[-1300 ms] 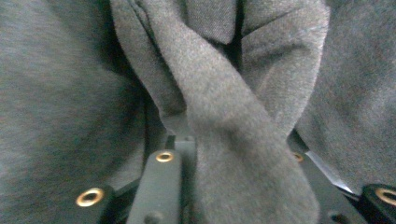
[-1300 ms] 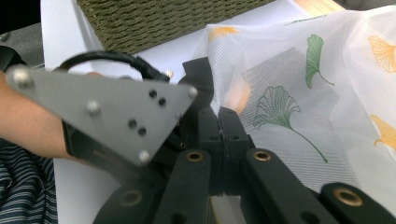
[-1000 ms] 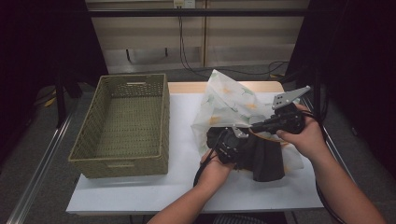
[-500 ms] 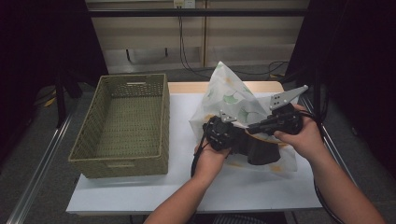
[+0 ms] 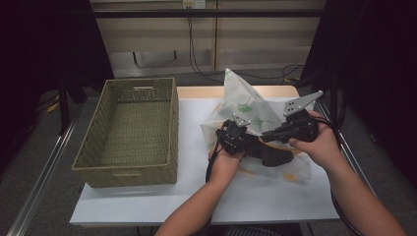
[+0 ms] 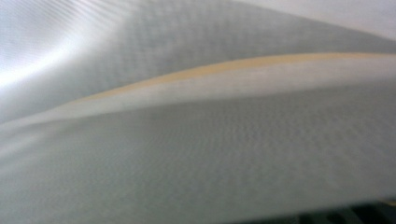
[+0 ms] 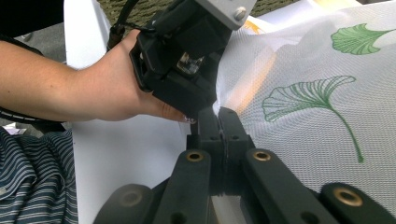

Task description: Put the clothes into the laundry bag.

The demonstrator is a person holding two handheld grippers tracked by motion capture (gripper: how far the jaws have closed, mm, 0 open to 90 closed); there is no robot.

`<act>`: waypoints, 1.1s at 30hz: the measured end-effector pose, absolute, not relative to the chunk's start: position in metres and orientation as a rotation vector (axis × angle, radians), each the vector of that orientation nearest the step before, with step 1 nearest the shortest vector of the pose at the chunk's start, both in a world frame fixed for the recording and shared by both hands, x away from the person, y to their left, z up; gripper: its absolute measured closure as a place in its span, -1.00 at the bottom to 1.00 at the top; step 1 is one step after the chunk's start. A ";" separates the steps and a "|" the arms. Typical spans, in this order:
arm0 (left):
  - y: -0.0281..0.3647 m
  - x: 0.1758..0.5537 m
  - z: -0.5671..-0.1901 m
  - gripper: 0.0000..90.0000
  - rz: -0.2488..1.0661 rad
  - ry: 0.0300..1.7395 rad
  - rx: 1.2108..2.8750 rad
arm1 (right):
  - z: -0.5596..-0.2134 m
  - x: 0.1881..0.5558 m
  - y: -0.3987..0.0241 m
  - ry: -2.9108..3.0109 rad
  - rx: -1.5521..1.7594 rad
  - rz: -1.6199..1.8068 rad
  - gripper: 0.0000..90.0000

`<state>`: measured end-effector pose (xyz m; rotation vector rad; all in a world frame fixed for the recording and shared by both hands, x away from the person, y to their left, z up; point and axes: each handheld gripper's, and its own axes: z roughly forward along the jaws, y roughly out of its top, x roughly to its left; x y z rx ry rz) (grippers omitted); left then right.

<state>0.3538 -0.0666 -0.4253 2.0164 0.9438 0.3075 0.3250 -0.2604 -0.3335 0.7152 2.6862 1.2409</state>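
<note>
Clearly the right gripper [image 7: 219, 122] has its fingers clamped on the mesh bag [image 7: 308, 116]; the left gripper's [image 5: 235, 137] cannot be told.

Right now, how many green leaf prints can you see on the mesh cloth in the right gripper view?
2. One whole fan-shaped leaf sits mid-right on the mesh cloth, its stem running down. Another is at the upper right, cut by the edge. Folds may hide more.
</note>
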 end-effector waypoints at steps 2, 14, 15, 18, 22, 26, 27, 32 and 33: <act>-0.067 0.355 -0.427 0.67 0.313 0.938 2.027 | -0.334 0.325 -0.261 2.684 0.719 1.236 1.00; -0.064 0.355 -0.436 0.18 0.256 0.900 2.043 | -0.339 0.327 -0.265 2.687 0.732 1.228 1.00; -0.063 0.353 -0.434 0.11 0.257 0.901 2.042 | -0.339 0.327 -0.265 2.687 0.735 1.226 1.00; -0.058 0.349 -0.429 -0.08 0.261 0.885 2.053 | -0.339 0.327 -0.266 2.688 0.746 1.221 1.00; -0.046 0.344 -0.423 -0.18 0.233 0.862 2.072 | -0.340 0.327 -0.267 2.685 0.744 1.222 1.00; -0.033 0.338 -0.416 -0.21 0.219 0.836 2.108 | -0.340 0.327 -0.268 2.685 0.750 1.221 1.00; -0.032 0.336 -0.415 -0.22 0.224 0.829 2.108 | -0.340 0.327 -0.268 2.684 0.752 1.218 1.00; -0.023 0.325 -0.410 -0.22 0.249 0.792 2.158 | -0.340 0.327 -0.267 2.681 0.754 1.214 1.00; -0.021 0.324 -0.409 -0.23 0.258 0.784 2.167 | -0.341 0.327 -0.267 2.683 0.752 1.214 1.00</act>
